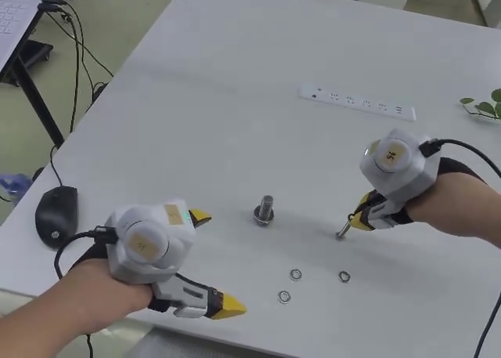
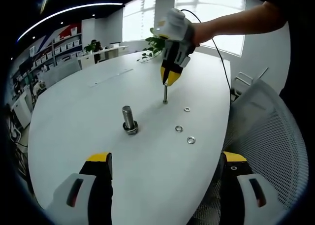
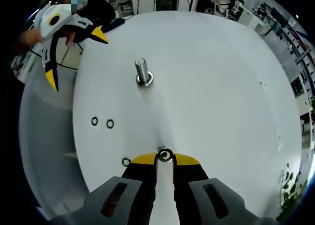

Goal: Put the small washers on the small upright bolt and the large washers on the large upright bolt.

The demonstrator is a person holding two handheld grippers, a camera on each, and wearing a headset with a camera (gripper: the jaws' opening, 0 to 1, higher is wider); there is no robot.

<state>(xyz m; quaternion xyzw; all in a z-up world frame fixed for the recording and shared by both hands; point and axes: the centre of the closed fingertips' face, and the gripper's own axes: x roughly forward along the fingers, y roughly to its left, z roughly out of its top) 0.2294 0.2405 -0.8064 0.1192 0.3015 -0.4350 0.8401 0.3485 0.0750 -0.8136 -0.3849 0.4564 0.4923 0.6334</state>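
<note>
Head view: on a white table (image 1: 196,99), the left gripper (image 1: 213,260) hovered near the front edge, its jaws spread wide and empty. The large bolt (image 1: 264,209) stood upright mid-table. To its right, the right gripper (image 1: 358,221) pointed down onto the top of the thin small bolt (image 1: 343,232). 3 loose washers (image 1: 295,274) lay flat nearer the person, well apart from both grippers.

Left gripper view: the small bolt (image 2: 165,94) stood upright, with the right gripper's tips touching its top.

Right gripper view: the jaws were pinched narrow around what looked like a small washer (image 3: 165,156), directly over the bolt.

The washers were probably light, stiff, thin and slippery, best pinched across the rim. The slim bolt would likely tip under sideways pressure.
</note>
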